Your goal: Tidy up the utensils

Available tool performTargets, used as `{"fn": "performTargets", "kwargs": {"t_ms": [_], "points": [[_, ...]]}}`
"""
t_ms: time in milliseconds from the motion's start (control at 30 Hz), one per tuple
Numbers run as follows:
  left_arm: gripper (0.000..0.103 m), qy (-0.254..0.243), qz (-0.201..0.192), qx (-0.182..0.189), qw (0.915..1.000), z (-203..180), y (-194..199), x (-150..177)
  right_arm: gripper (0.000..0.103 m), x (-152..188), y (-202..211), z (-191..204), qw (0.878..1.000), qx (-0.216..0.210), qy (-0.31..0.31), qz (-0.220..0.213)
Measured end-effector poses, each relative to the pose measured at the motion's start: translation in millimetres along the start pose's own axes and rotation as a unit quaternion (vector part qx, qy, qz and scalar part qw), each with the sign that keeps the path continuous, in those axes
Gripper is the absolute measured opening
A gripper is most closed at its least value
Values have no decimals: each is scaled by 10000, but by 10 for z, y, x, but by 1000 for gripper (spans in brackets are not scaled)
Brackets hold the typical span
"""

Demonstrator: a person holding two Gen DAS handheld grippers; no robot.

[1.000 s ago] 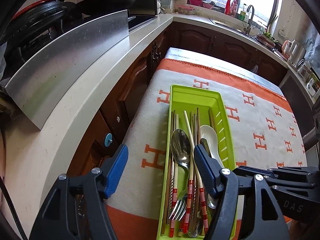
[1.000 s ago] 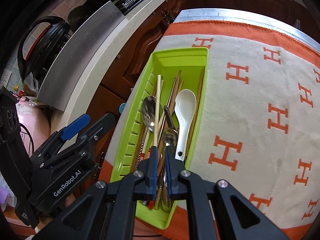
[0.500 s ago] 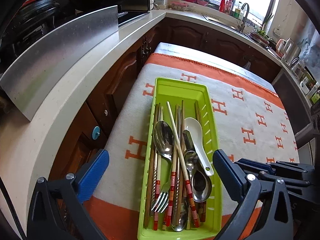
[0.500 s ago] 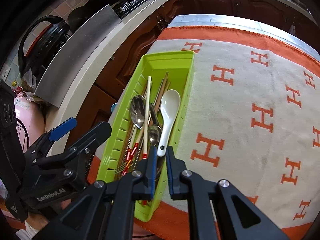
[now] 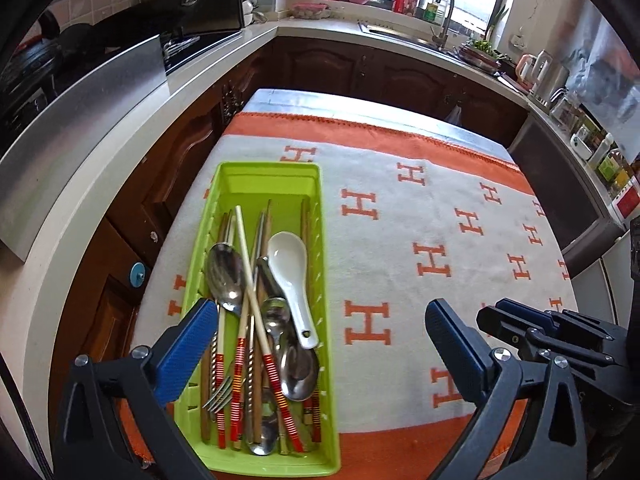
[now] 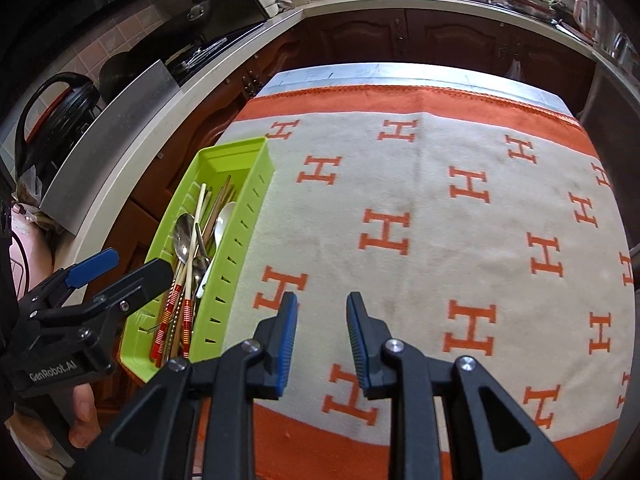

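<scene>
1. Left hand-held gripper (image 5: 320, 344) gapes wide, empty, over the tray (image 5: 224, 184).
2. Right hand-held gripper (image 6: 322, 334), jaws just parting, holds nothing above the cloth (image 6: 420, 200).
3. Utensils (image 5: 260, 300) lie heaped in the tray at the bench's left edge.

The cloth (image 6: 400, 200) over the worktop bears rows of large orange "H" letters across its pale middle, in both views. At the lower left of the right wrist view, the black body of the left tongs (image 6: 120, 276) carries white lettering, "GenRobot.AI".
</scene>
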State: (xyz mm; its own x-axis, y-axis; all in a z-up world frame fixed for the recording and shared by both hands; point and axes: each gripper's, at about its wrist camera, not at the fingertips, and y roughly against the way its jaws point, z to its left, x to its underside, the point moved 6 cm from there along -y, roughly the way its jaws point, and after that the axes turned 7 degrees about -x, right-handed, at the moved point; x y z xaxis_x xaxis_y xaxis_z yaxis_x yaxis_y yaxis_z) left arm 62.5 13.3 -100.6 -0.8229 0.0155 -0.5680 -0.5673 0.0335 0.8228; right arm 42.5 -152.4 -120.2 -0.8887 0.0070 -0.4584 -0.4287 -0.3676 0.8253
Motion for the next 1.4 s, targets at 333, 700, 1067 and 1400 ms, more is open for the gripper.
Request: {"fn": "performTargets", "kwargs": {"t_ms": [333, 700, 1067, 1400], "points": [[102, -277, -629, 28, 9976, -596, 522, -281, 26, -71, 733, -212, 9961, 252, -116, -836], [102, -419, -914, -83, 9949, -832, 758, -282, 30, -97, 1142, -287, 9892, 280, -213, -1425], [102, -436, -773, -173, 9959, -852, 671, -235, 30, -26, 1147, -359, 9892, 283, -353, -1398], [102, -389, -728, -211, 9964, -820, 637, -183, 30, -2, 1147, -339, 9895, 255, -344, -1383]]}}
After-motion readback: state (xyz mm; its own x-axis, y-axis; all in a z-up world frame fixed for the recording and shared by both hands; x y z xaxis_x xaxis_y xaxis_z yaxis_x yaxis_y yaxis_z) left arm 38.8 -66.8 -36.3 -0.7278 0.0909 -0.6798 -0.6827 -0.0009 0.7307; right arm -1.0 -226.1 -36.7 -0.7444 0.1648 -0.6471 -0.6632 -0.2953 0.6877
